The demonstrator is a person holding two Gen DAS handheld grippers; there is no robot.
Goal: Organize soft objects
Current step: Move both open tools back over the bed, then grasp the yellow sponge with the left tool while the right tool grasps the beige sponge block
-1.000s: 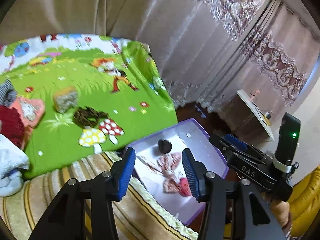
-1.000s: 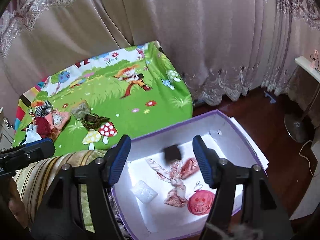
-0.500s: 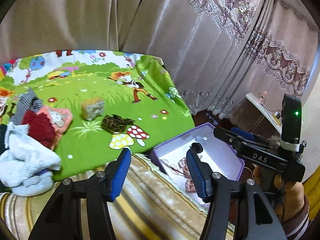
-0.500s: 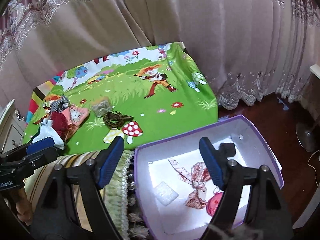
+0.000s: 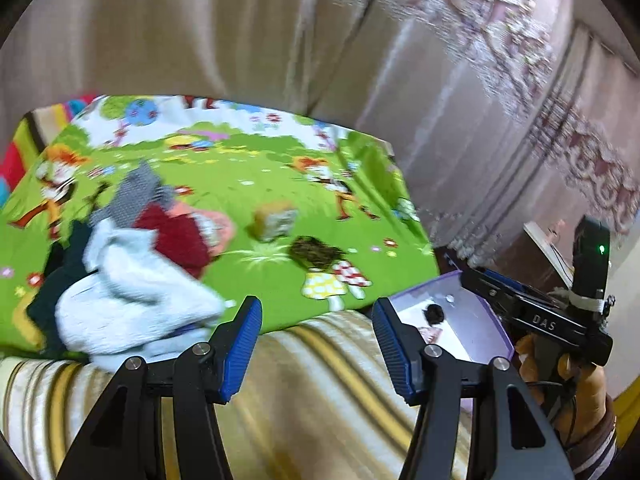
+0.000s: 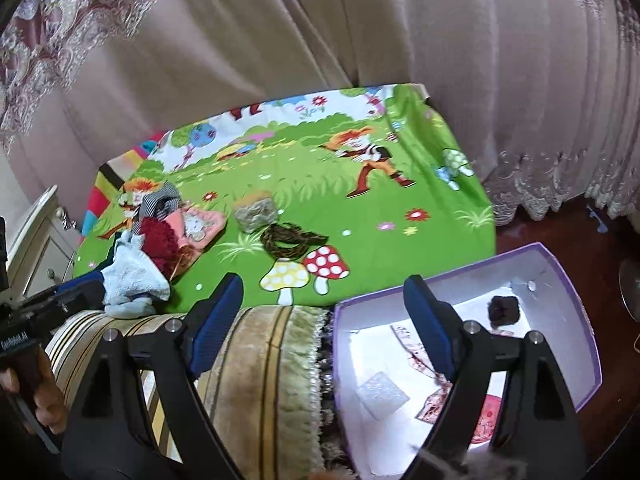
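On the green mat (image 6: 360, 232) lies a limp, light heap of cloths (image 6: 156, 240); pinch a raised fold. Both the left gripper (image 5: 316, 344) and the right gripper (image 6: 324, 320) have just been opening, jaws apart and empty.

Home bedroom: cartoon bedsheet (image 6: 288, 184), lace-trimmed curtains (image 6: 280, 32), wooden floor (image 6: 580, 236)

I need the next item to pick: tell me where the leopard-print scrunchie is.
In the right wrist view the leopard-print scrunchie lies on the green cartoon mat, just below the tan sponge block and touching the top of the printed red mushroom.
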